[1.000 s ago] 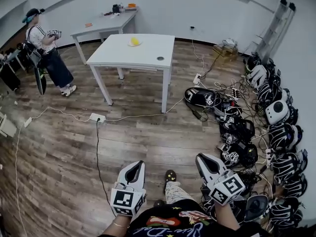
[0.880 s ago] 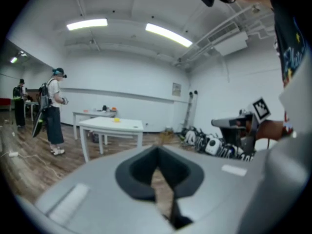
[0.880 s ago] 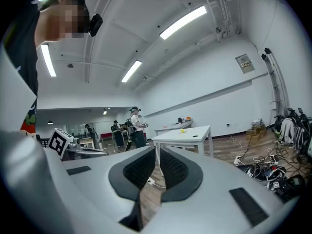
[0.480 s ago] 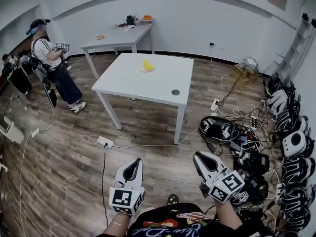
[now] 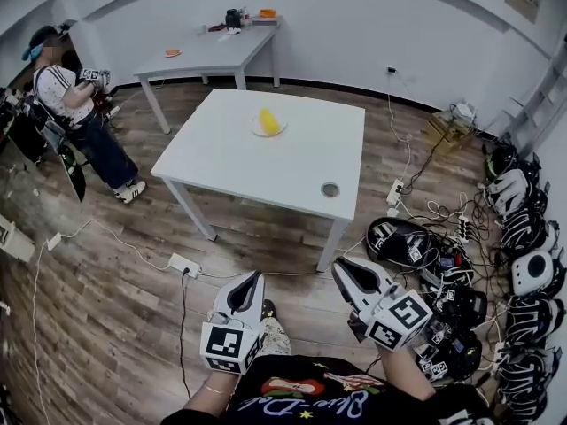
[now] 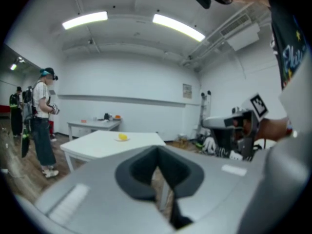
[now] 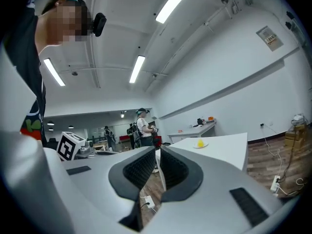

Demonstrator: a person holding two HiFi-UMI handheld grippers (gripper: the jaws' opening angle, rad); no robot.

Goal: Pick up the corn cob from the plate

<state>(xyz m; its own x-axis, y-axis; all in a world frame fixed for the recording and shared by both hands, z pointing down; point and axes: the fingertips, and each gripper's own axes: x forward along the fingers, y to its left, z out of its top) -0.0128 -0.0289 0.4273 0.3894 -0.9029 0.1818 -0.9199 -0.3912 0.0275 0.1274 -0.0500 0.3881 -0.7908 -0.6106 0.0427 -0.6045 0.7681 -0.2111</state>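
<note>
Left tool (image 5: 253, 278) and right tool (image 5: 340, 269) are both clenched on nothing, well short of the tabletop (image 5: 292, 162).
The corn cob (image 5: 268, 119) lies alone on its plate (image 5: 256, 130), far ahead of both tools. I'd say spread one tool's jaws before arriving, then close across the cob's middle.

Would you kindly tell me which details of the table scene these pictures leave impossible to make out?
- Corn cob: too small and distant in every view to show how it lies on the plate.
- Round dark spot on the white table: head view, too small to tell hole from object.
- Things on the far table: too small to name.
</note>
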